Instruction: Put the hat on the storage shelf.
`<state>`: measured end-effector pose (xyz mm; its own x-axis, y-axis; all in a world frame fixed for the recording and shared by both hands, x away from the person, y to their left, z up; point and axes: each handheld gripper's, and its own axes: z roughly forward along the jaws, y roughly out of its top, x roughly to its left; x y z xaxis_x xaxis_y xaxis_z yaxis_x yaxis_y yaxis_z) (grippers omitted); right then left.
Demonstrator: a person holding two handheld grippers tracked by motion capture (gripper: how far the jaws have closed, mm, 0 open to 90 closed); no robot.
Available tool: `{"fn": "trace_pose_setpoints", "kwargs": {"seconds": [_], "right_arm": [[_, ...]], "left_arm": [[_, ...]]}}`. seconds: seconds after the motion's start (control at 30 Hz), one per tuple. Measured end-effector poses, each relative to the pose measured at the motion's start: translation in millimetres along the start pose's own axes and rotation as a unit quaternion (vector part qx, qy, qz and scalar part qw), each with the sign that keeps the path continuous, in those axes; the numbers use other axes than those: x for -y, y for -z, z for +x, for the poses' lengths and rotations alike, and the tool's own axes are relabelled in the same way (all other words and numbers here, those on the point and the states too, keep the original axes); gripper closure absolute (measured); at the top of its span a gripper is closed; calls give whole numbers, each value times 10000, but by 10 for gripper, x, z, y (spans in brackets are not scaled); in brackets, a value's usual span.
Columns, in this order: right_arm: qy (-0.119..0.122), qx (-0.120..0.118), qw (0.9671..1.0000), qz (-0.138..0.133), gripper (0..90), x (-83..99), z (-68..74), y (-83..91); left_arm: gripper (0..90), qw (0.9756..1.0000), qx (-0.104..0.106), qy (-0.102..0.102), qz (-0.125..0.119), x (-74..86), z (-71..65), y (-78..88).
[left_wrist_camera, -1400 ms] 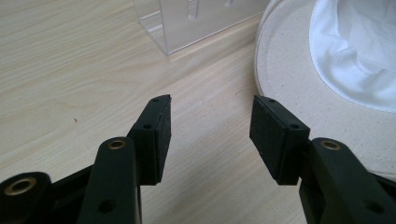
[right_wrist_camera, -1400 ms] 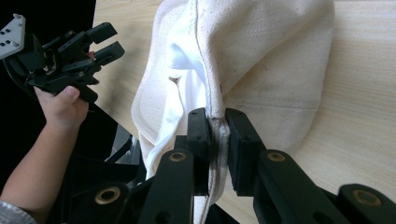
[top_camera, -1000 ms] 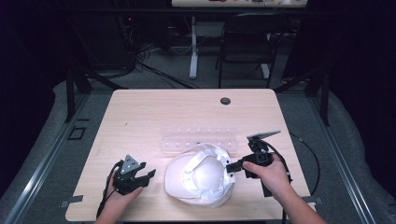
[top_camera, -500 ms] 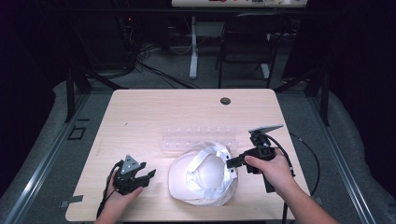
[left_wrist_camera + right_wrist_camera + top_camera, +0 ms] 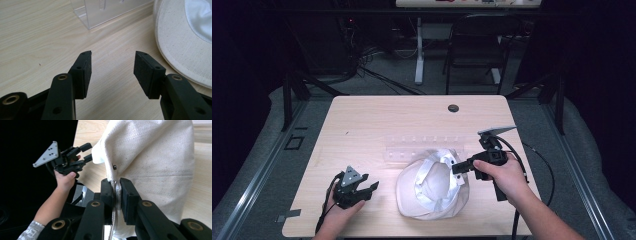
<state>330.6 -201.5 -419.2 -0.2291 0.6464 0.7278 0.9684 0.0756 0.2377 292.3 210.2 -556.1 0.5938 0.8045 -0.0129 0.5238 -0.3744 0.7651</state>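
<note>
The cream hat (image 5: pixel 432 187) is pinched by its brim edge in the right gripper (image 5: pixel 457 168), jaws clamped tight on the fabric, apparently so one side can be raised off the table (image 5: pixel 377 120) while the rest lies at the front centre. The left gripper (image 5: pixel 371 188) is parked just beside it, jaws wide and empty, seemingly kept ready. A clear plastic rack (image 5: pixel 412 149) is seen behind.

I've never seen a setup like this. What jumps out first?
A cream cloth hat lies upside down at the near middle of the wooden table. The right gripper pinches its rim, jaws shut on the fabric. The left gripper rests open at the near left, beside it.
</note>
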Motion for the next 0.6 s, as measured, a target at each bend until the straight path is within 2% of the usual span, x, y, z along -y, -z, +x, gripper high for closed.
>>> {"fn": "trace_pose_setpoints", "kwargs": {"seconds": [0.17, 0.2, 0.27, 0.4, 0.6], "right_arm": [[0, -122, 9999, -27, 818, -19, 50, 37], [-38, -281, 9996, -59, 818, -26, 67, 50], [-19, -308, 9995, -49, 818, -29, 70, 55], [-33, -590, 9982, -102, 819, -48, 107, 69], [8, -758, 9970, -147, 818, -69, 154, 73]], "left_arm": [[487, 10000, 0, -1, 3, 0, 0, -1], [487, 10000, -1, -7, 3, -1, -1, 0], [487, 10000, 0, -6, 2, -1, -1, 0], [487, 10000, -4, -3, 2, 0, -1, 1], [487, 10000, 2, -7, 8, -1, -1, -1]]}}
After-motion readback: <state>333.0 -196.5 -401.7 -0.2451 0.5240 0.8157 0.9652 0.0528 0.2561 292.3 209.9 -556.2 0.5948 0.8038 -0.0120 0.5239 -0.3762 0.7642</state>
